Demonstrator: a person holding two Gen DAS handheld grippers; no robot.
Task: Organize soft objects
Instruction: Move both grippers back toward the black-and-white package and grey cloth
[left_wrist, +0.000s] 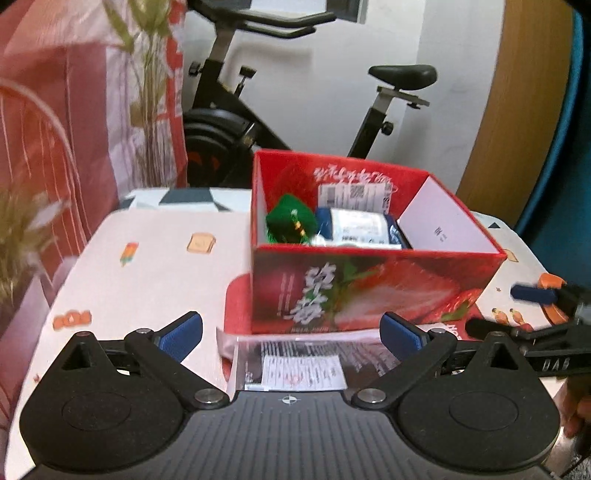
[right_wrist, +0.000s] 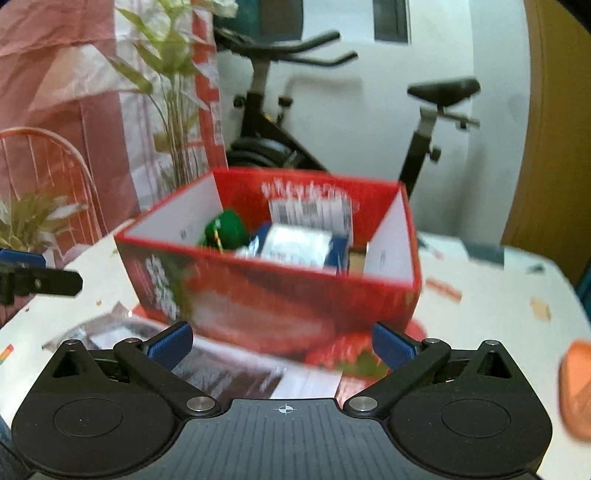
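Both claws, left claw (left_wrist: 291, 334) and right claw (right_wrist: 282, 343), gape empty over a glossy flat packet (left_wrist: 295, 363) before the red cardboard box (left_wrist: 369, 291).

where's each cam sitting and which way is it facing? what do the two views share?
Left wrist: on the left gripper, angled down over the table; sees the open red strawberry-print cardboard box, a clear plastic packet, own open fingers, and the right gripper.
Right wrist: on the right gripper, facing that box from further right; own open fingers, left gripper's tip at left.
Shared: box, green plush, black exercise bike.
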